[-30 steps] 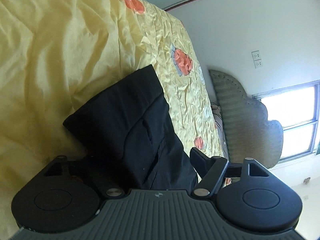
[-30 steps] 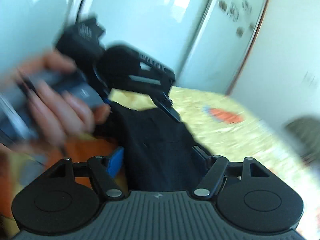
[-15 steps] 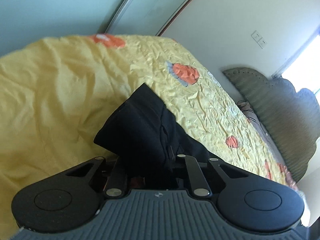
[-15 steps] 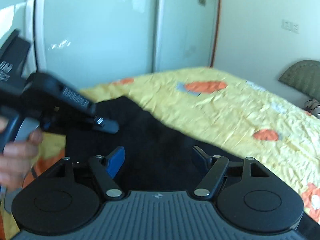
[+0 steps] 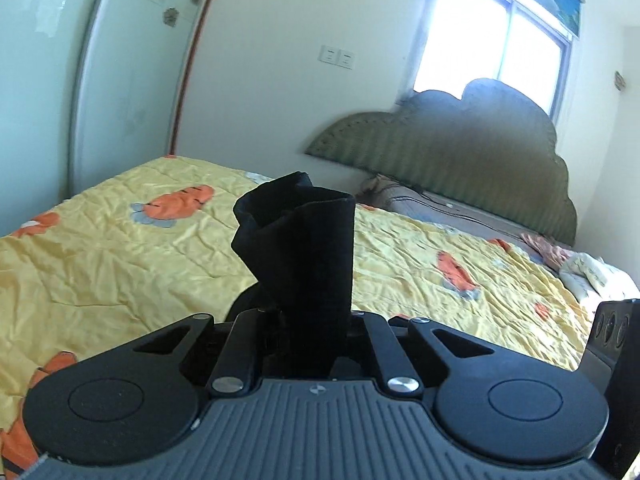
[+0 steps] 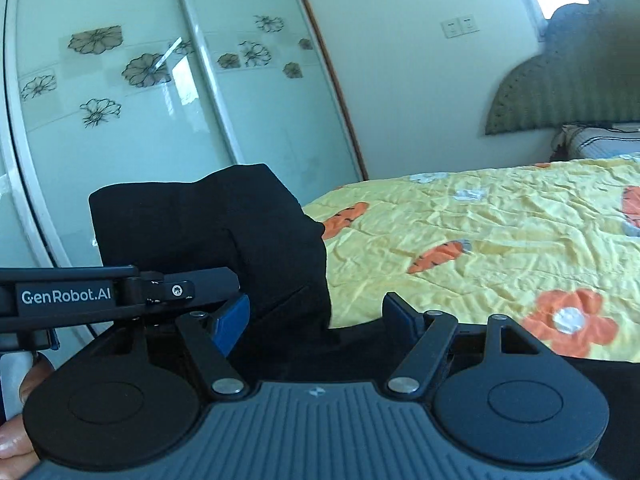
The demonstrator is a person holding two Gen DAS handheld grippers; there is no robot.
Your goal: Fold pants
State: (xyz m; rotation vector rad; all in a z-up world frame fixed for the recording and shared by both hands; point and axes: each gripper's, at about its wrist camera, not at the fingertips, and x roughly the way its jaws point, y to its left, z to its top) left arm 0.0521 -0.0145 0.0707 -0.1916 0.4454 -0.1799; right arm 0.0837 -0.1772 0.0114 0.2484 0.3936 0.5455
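The black pants [image 5: 304,256] are folded into a bundle. My left gripper [image 5: 310,340] is shut on them and holds them lifted above the yellow bedspread [image 5: 112,248], the cloth standing up between the fingers. In the right wrist view the same pants [image 6: 224,248] hang in front of me, with the left gripper's body [image 6: 100,292] at the left. My right gripper [image 6: 316,316] is open, its blue-padded finger [image 6: 230,322] beside the cloth and not closed on it.
The bed has a yellow cover with orange flower prints [image 6: 568,320]. A green padded headboard [image 5: 460,160] stands at the far end under a window [image 5: 492,36]. Glass wardrobe doors [image 6: 160,100] line the wall beside the bed. A crumpled blanket [image 5: 592,276] lies near the headboard.
My left gripper closed on the pants and lifted them off the bed, tilting up toward the headboard. My right gripper stayed open and swung level beside the lifted cloth.
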